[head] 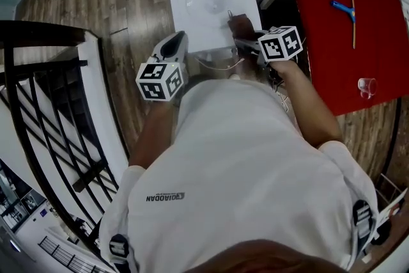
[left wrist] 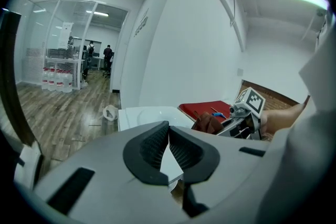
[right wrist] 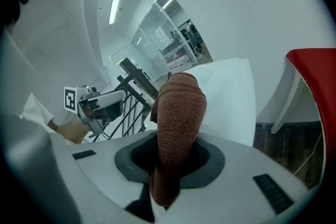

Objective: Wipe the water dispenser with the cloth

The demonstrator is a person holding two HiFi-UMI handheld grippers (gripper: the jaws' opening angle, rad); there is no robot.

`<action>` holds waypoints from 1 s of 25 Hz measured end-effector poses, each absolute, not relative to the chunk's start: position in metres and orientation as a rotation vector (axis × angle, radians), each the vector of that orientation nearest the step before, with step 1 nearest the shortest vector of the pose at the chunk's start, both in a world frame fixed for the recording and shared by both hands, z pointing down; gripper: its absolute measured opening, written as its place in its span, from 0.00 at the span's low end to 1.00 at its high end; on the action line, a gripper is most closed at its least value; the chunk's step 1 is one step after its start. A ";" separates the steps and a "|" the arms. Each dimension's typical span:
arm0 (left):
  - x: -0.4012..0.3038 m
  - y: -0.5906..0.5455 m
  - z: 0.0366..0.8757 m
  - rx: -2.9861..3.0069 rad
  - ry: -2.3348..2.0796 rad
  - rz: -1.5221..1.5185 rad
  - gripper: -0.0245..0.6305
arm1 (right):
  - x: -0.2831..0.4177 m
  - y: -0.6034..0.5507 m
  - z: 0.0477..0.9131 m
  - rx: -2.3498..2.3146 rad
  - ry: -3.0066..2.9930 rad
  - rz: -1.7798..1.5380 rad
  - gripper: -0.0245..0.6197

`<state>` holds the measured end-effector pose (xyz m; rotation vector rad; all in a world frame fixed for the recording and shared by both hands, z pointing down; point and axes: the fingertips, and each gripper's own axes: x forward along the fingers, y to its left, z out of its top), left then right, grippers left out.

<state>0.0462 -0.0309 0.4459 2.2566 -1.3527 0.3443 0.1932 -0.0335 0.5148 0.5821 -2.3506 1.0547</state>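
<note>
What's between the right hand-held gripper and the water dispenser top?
The brown cloth, clamped in the right hand-held gripper, sits between it and the white water dispenser top. Clear in the right gripper view; the head view agrees.

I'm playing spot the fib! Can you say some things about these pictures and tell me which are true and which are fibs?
1. The right gripper holds a brown cloth. True.
2. The water dispenser is black. False: it is white.
3. The left gripper holds a cup. False: its jaws are together with nothing between them.
4. A clear glass stands on the red table. True.
</note>
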 end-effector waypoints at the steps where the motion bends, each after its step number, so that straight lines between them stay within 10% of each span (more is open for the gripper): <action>1: 0.050 -0.029 0.447 2.250 -1.358 0.343 0.04 | 0.201 -0.035 0.515 0.592 -2.347 1.059 0.15; 25: 0.083 -0.022 0.438 2.303 -1.306 0.404 0.04 | 0.297 -0.036 0.527 0.919 -2.298 1.050 0.15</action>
